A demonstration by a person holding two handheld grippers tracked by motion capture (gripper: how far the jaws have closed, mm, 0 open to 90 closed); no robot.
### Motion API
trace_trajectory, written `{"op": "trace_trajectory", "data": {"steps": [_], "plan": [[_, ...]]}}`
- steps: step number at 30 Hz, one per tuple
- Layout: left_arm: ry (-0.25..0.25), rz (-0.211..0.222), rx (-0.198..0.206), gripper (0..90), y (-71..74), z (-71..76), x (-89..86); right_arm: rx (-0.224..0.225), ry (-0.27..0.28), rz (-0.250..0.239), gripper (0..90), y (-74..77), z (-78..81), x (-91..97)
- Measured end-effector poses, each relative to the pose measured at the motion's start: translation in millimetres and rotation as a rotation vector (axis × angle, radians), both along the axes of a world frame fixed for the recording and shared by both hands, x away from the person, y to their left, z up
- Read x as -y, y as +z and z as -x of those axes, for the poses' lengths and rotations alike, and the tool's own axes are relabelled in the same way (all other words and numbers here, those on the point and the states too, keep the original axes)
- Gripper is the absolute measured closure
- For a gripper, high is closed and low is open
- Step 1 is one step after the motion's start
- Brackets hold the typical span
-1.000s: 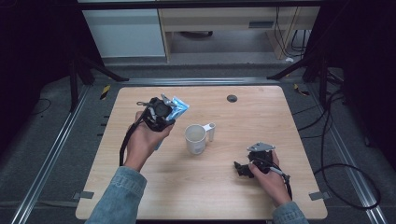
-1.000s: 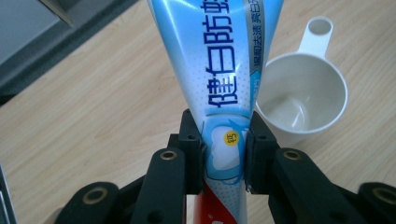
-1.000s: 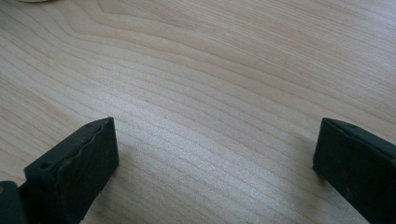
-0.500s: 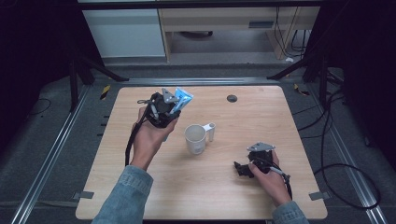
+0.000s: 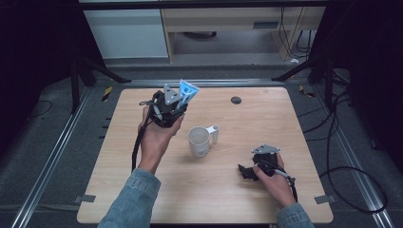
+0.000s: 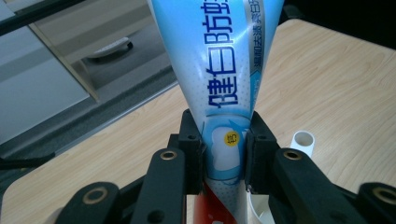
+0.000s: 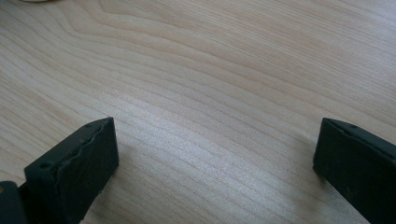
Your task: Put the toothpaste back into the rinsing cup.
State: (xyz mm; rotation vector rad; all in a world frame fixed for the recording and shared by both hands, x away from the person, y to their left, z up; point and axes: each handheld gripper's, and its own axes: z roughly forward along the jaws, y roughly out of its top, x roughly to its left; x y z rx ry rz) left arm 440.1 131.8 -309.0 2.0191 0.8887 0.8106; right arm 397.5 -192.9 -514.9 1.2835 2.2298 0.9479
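We are holding a blue and white tube (image 5: 188, 90) in the left gripper (image 5: 175, 105), lifted off the table (image 5: 304, 142) near its far left part. In the left gripper view the two black jaws are clamping the tube (image 6: 224, 93) by its narrow lower end, one on each side, and the wide flat end is fanning out above them, printed with blue characters. The tube is sticking up and tilting away from the hand.

A white cup (image 5: 198, 141) is standing near the middle of the table, just right of the left hand, with a small white cylinder (image 5: 215, 134) beside it; that cylinder (image 6: 302, 141) is also showing past the jaws in the left gripper view.

We are resting the right gripper (image 5: 248, 171) on the table at the near right, well apart from the cup. Its jaws are standing wide apart over bare wood, with nothing between them.
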Motion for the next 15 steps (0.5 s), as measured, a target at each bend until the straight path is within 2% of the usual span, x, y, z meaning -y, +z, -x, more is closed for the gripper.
{"op": "trace_trajectory", "data": {"steps": [3, 10, 15], "plan": [[-0.003, 0.013, 0.033, 72.6, 2.1, 2.5, 3.2, 0.0, -0.006, -0.002, 0.4, -0.1, 1.8, 0.0], [-0.016, 0.047, 0.065, 72.6, 4.3, 1.0, 4.6, 0.002, 0.0, 0.0, 0.4, -0.1, 2.2, 0.2], [-0.024, 0.084, 0.114, 72.6, 11.7, -2.1, 1.5, 0.003, 0.001, 0.002, 0.4, -0.1, 2.2, 0.4]]}}
